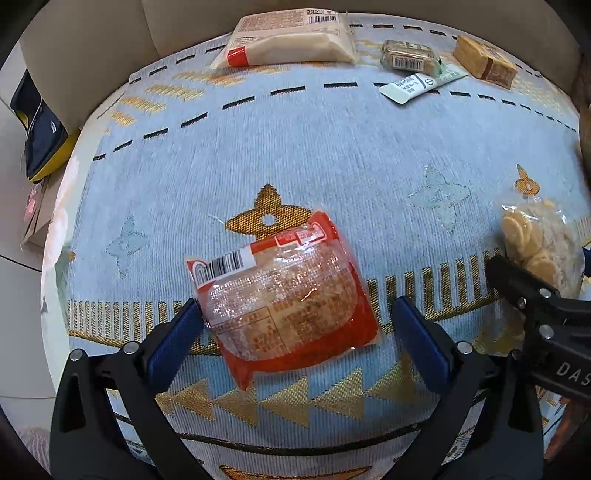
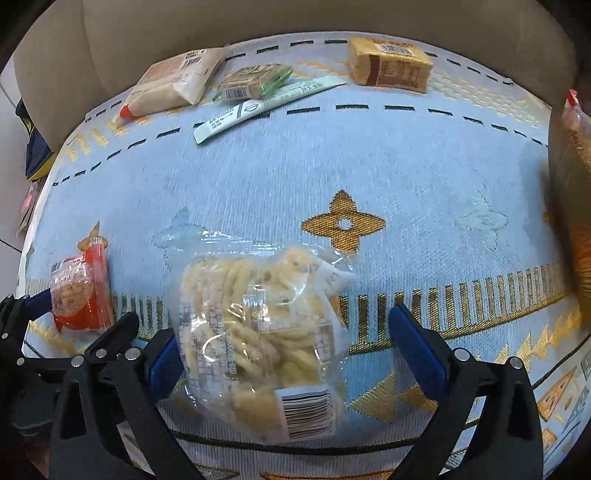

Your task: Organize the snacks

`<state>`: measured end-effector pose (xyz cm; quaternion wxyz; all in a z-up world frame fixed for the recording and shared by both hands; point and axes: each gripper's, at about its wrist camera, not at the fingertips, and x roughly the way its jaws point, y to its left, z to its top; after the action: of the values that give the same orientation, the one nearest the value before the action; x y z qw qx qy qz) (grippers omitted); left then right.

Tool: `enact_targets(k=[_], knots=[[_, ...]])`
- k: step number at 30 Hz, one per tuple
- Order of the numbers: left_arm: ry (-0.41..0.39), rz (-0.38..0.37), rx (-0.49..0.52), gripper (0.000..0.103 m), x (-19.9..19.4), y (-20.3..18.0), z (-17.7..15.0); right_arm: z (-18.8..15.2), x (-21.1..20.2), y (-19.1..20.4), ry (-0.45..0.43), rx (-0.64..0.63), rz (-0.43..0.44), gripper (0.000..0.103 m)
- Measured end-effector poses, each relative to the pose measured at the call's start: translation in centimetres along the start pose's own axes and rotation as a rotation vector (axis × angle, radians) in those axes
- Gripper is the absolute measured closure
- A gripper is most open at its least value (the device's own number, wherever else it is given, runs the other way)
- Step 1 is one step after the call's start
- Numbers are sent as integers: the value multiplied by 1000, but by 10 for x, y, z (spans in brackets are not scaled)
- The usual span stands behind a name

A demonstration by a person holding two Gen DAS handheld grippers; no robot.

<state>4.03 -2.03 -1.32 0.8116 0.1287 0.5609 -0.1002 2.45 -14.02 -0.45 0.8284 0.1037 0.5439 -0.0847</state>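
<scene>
A light blue woven cloth (image 1: 295, 147) with gold star and arrow motifs and dashed black lines covers the whole work surface, with a beige cushioned backrest (image 2: 295, 18) rising behind it. Along the far edge of the cloth lies a row of snacks: a long beige packet with a red end (image 1: 288, 40), a tan boxy packet (image 1: 484, 61), a small brown-green wrapped bar (image 1: 408, 55) and a thin white-green sachet (image 1: 421, 84) resting just in front of the bar. Nearer the cameras, the left gripper (image 1: 295, 328) stands with its jaws spread wide around a red-edged packet of rice cake (image 1: 284, 295); the left blue pad (image 1: 177, 339) touches the packet's corner, while the right one stands apart from it. Beside it, the right gripper (image 2: 284, 343) is likewise spread open around a clear bag of pale round biscuits (image 2: 262, 339), whose barcode label faces up; its left pad meets the bag's edge and the right pad stands clear of it. Both packets lie flat on the cloth, near each other at the front. At the far right edge of the right wrist view sits an orange bag (image 2: 572, 206), partly cut off.
</scene>
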Motion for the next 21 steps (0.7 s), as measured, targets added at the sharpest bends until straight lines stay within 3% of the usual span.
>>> enact_targets(k=[8, 21], knots=[[-4, 7, 5, 3, 1, -3, -1, -3, -3, -1, -20, 9, -12, 5], [-5, -6, -3, 3, -4, -6, -5, 8, 0, -8, 25, -34, -34, 5]])
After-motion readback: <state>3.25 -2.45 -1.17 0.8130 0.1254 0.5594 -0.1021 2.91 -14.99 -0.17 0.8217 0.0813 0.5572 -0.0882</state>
